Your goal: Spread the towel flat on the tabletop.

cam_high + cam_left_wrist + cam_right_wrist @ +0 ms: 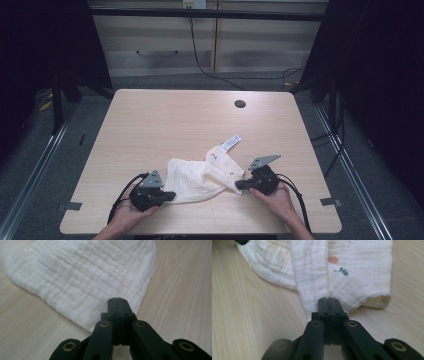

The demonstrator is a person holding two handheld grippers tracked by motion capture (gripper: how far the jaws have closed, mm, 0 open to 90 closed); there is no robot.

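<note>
A white muslin cloth (200, 180) lies rumpled near the table's front edge, with a small white label (230, 143) at its far end. My left gripper (170, 196) is at the cloth's left corner. In the left gripper view the jaws (117, 300) are pressed together, and the corner of the cloth (82, 277) runs in under them. My right gripper (239, 185) is at the right corner. Its jaws (329, 299) are closed where a folded strip of the cloth (352, 282) ends. A small pink and green print (333, 260) marks that part.
The pale wooden table (175, 120) has a round cable hole (240, 104) near its far edge. Past the table stand drawer fronts with a black cable hanging down. Dark floor surrounds the table on both sides.
</note>
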